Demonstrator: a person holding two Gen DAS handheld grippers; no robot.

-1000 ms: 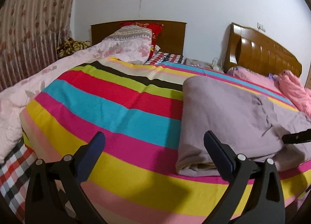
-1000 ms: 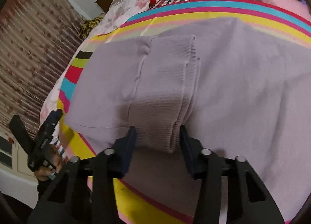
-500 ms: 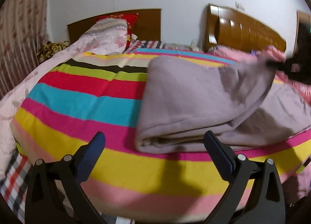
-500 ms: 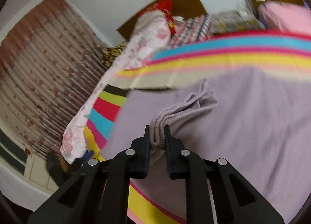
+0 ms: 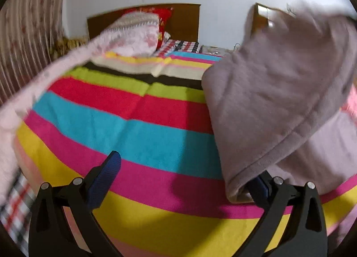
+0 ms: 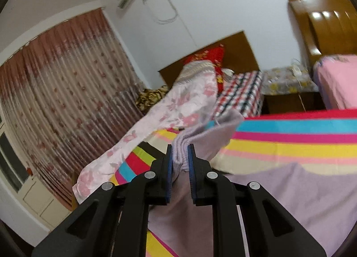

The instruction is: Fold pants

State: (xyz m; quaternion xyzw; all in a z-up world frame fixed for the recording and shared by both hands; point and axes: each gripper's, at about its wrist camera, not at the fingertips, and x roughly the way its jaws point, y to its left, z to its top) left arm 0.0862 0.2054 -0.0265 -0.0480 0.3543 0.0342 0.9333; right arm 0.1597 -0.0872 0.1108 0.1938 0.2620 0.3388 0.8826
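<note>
Right gripper [image 6: 180, 155] clamping lilac pants [image 6: 290, 201] cuff, left gripper [image 5: 185, 172] wide open

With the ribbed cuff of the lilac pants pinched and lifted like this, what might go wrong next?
1. The right gripper holds only the ribbed cuff of the lilac knit pants; it may slip out.
2. The open left gripper has a hanging pants edge against one finger and may snag it.

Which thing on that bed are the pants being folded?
Find the striped blanket covering the bed. On it lies plain lilac fabric: the pants, one ribbed end pinched in the right gripper. Everything nearby is striped, floral or checked.
</note>
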